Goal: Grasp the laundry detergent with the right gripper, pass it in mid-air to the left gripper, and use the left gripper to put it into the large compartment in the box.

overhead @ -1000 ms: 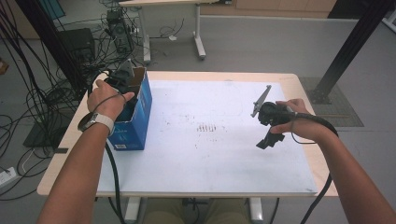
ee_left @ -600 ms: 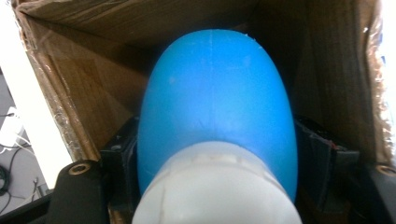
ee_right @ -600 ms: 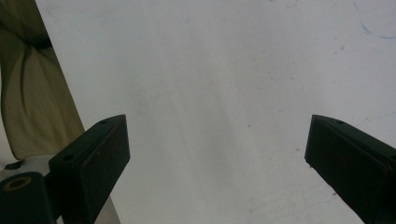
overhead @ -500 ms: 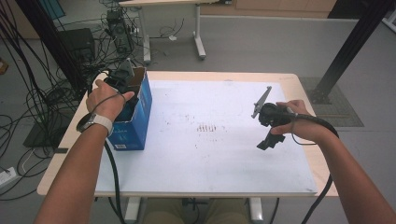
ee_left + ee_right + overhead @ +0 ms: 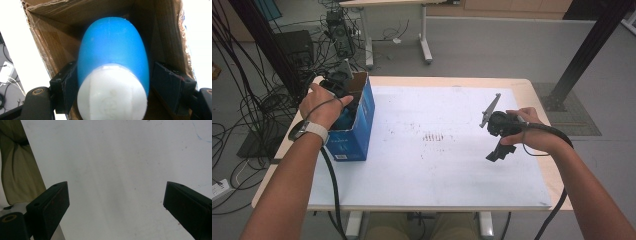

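We see one blue plastic bottle with a white cap (image 5: pixel 112 67) inside one open blue cardboard box (image 5: pixel 362 125) at the tabletop's (image 5: pixel 447 170) left edge. Our left tool (image 5: pixel 112 87), its jaws just opening, straddles the bottle, the box walls close around; our right tool (image 5: pixel 115 207) gapes empty.

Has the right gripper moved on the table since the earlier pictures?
No. The right gripper keeps its place right of the brown stains on the white table sheet, jaws open and empty.
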The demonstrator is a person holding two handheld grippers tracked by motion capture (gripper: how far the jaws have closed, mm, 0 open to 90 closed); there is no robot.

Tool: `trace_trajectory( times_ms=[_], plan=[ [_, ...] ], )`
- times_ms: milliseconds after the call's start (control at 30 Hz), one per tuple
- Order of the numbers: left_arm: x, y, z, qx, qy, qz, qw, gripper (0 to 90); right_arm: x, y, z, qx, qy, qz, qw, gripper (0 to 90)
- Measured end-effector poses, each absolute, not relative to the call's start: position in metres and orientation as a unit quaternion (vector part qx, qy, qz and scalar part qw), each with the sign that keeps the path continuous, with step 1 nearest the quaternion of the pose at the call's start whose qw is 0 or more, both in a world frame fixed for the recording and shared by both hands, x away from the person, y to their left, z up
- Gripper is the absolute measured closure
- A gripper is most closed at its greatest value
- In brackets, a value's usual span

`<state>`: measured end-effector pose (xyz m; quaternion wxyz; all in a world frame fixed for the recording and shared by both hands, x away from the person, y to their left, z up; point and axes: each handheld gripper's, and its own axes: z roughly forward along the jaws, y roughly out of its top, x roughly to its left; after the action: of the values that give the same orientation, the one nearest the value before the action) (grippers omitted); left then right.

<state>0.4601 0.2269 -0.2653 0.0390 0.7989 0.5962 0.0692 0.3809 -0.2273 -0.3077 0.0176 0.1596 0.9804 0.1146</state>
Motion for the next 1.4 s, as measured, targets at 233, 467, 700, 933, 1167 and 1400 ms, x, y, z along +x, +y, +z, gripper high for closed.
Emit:
trace_trajectory(
  times_ms=[233, 467, 700, 933, 1167, 1400],
  plan=[
    [0.458, 0.226, -0.255, 0.803, 0.590, 0.073, 0.040, 19.2, 0.380, -0.228, -0.308, 0.160, 0.981, 0.112, 0.017, 6.5],
    [0.455, 0.222, -0.238, 0.803, 0.588, 0.073, 0.068, 13.4, 0.380, -0.228, -0.307, 0.160, 0.981, 0.107, 0.017, 6.5],
    [0.452, 0.205, -0.216, 0.816, 0.567, 0.087, 0.074, 11.4, 0.380, -0.228, -0.304, 0.163, 0.981, 0.103, 0.019, 6.6],
    [0.449, 0.199, -0.194, 0.816, 0.563, 0.105, 0.073, 11.4, 0.378, -0.231, -0.301, 0.163, 0.981, 0.103, 0.019, 6.6],
    [0.445, 0.195, -0.165, 0.824, 0.548, 0.123, 0.068, 11.4, 0.378, -0.230, -0.299, 0.162, 0.981, 0.104, 0.021, 6.5],
    [0.438, 0.183, -0.142, 0.843, 0.516, 0.129, 0.080, 10.8, 0.378, -0.231, -0.297, 0.164, 0.981, 0.103, 0.021, 6.6]
  ],
)
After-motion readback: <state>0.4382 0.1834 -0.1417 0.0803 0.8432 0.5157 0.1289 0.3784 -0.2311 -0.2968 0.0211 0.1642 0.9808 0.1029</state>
